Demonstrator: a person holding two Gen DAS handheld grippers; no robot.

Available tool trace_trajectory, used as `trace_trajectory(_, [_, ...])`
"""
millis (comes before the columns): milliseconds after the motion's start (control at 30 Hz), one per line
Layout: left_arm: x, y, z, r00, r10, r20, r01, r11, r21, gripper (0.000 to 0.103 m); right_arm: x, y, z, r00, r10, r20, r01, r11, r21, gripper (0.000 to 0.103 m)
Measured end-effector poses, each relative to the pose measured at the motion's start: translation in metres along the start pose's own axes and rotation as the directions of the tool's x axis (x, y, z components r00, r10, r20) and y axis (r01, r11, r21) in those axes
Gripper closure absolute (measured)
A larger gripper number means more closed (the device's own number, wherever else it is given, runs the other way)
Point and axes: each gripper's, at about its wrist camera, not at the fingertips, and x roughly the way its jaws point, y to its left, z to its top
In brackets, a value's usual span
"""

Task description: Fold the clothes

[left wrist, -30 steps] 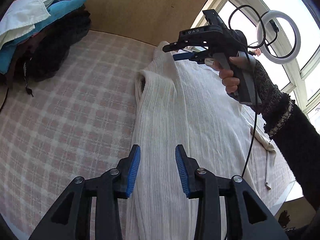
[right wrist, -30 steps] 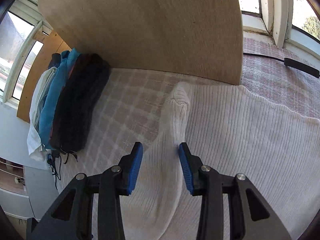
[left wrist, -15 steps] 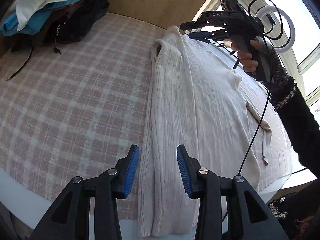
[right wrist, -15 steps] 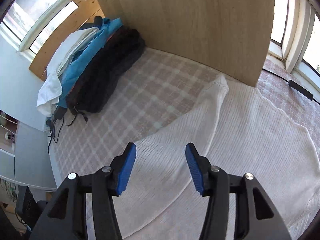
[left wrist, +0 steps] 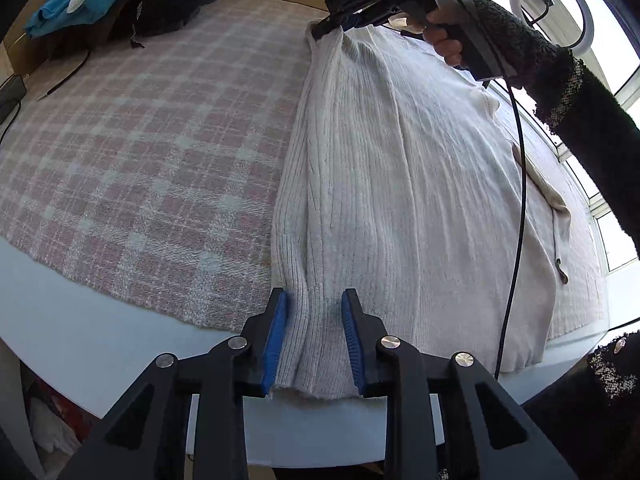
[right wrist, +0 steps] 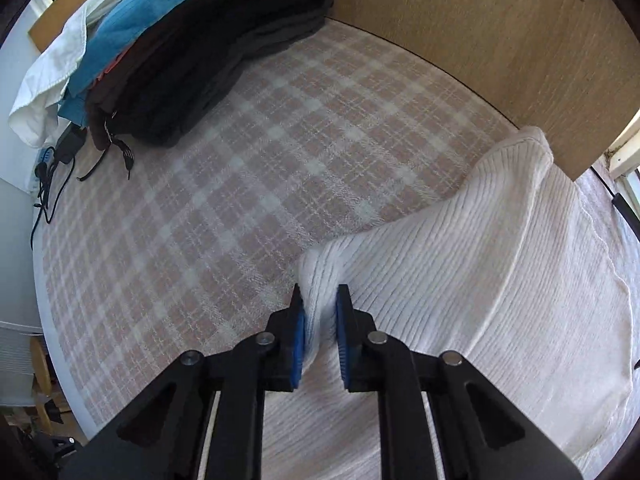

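A cream ribbed sweater (left wrist: 400,180) lies lengthwise on the pink plaid cloth (left wrist: 160,140), its left side folded over along its length. My left gripper (left wrist: 314,300) is at the near hem by the table edge, with the bunched hem filling the gap between its blue pads. At the far end, my right gripper (left wrist: 320,32) pinches the sweater's top corner, held by a hand in a dark sleeve. In the right wrist view, that gripper (right wrist: 320,292) is shut on a raised fold of the sweater (right wrist: 480,260).
A pile of dark, blue and white clothes (right wrist: 180,60) sits at the far corner (left wrist: 120,0). A wooden board (right wrist: 480,40) stands behind the table. A ring light (left wrist: 548,4) and windows are on the right. Cables (right wrist: 48,184) lie by the pile. The white table edge (left wrist: 120,320) is close below me.
My left gripper pulled back to the near hem and narrowed around it. The right gripper dropped to the sweater's far corner and shut on a fold.
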Motion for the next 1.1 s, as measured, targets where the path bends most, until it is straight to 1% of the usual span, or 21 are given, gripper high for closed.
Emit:
trace_trajectory(33, [0.002, -0.002, -0.001, 1.0, 0.005, 0.003, -0.006, 1.0, 0.018, 0.094, -0.003, -0.005, -0.001, 1.0, 0.02, 0.008, -0.02, 0.999, 0.025, 0.093])
trace_trajectory(167, [-0.008, -0.002, 0.002, 1.0, 0.005, 0.027, -0.006, 1.0, 0.022, 0.095, -0.014, -0.024, -0.008, 0.994, 0.096, 0.049, -0.101, 0.987, 0.125, 0.093])
trace_trajectory(267, [-0.024, -0.008, 0.004, 0.998, -0.005, 0.068, 0.004, 1.0, 0.014, 0.095, -0.027, -0.031, -0.014, 0.988, 0.123, 0.089, -0.136, 0.978, 0.156, 0.094])
trace_trajectory(333, [-0.037, -0.018, 0.006, 0.995, -0.022, 0.1, 0.018, 0.999, 0.047, 0.095, -0.039, -0.037, -0.02, 0.983, 0.136, 0.124, -0.156, 0.972, 0.175, 0.094])
trace_trajectory(400, [-0.047, -0.033, 0.009, 0.992, -0.036, 0.12, 0.025, 0.995, 0.093, 0.095, -0.057, -0.049, -0.031, 0.974, 0.14, 0.176, -0.174, 0.964, 0.2, 0.094])
trace_trajectory(500, [-0.055, -0.06, 0.01, 0.99, -0.065, 0.124, 0.042, 0.983, 0.18, 0.095, -0.081, -0.078, -0.056, 0.958, 0.138, 0.252, -0.208, 0.938, 0.276, 0.094])
trace_trajectory(600, [-0.045, -0.088, 0.007, 0.991, -0.102, 0.089, 0.074, 0.959, 0.272, 0.095, -0.09, -0.115, -0.085, 0.936, 0.144, 0.32, -0.262, 0.895, 0.362, 0.094])
trace_trajectory(633, [-0.039, -0.097, 0.005, 0.991, -0.121, 0.053, 0.1, 0.95, 0.297, 0.095, -0.091, -0.126, -0.096, 0.93, 0.143, 0.338, -0.277, 0.878, 0.39, 0.094])
trace_trajectory(667, [-0.031, -0.105, 0.002, 0.99, -0.139, 0.01, 0.129, 0.939, 0.319, 0.095, -0.087, -0.136, -0.105, 0.934, 0.136, 0.33, -0.274, 0.866, 0.419, 0.094])
trace_trajectory(733, [-0.023, -0.118, -0.006, 0.985, -0.162, -0.062, 0.174, 0.919, 0.353, 0.094, -0.075, -0.153, -0.123, 0.955, 0.114, 0.274, -0.238, 0.845, 0.478, 0.093])
trace_trajectory(767, [-0.024, -0.122, -0.011, 0.982, -0.168, -0.081, 0.187, 0.908, 0.374, 0.09, -0.069, -0.159, -0.13, 0.965, 0.115, 0.234, -0.221, 0.839, 0.497, 0.09])
trace_trajectory(800, [-0.028, -0.124, -0.014, 0.981, -0.172, -0.085, 0.192, 0.899, 0.393, 0.09, -0.065, -0.163, -0.134, 0.972, 0.125, 0.2, -0.211, 0.84, 0.5, 0.09])
trace_trajectory(833, [-0.032, -0.122, -0.015, 0.982, -0.171, -0.079, 0.188, 0.899, 0.395, 0.088, -0.068, -0.164, -0.135, 0.973, 0.128, 0.191, -0.208, 0.846, 0.491, 0.089])
trace_trajectory(867, [-0.037, -0.119, -0.014, 0.983, -0.168, -0.07, 0.182, 0.901, 0.393, 0.084, -0.074, -0.164, -0.135, 0.973, 0.126, 0.194, -0.206, 0.855, 0.476, 0.082])
trace_trajectory(900, [-0.039, -0.112, -0.012, 0.985, -0.158, -0.061, 0.17, 0.91, 0.377, 0.083, -0.08, -0.164, -0.136, 0.973, 0.124, 0.196, -0.203, 0.864, 0.461, 0.071])
trace_trajectory(967, [-0.041, -0.097, -0.006, 0.99, -0.135, -0.043, 0.142, 0.931, 0.337, 0.083, -0.093, -0.161, -0.133, 0.972, 0.105, 0.21, -0.187, 0.885, 0.425, 0.063])
trace_trajectory(1033, [-0.043, -0.082, 0.0, 0.991, -0.134, -0.025, 0.135, 0.948, 0.289, 0.083, -0.101, -0.158, -0.128, 0.971, 0.092, 0.219, -0.173, 0.905, 0.388, 0.063])
trace_trajectory(1100, [-0.04, -0.075, 0.006, 0.99, -0.142, -0.017, 0.142, 0.954, 0.263, 0.083, -0.106, -0.154, -0.122, 0.971, 0.083, 0.226, -0.16, 0.923, 0.349, 0.063])
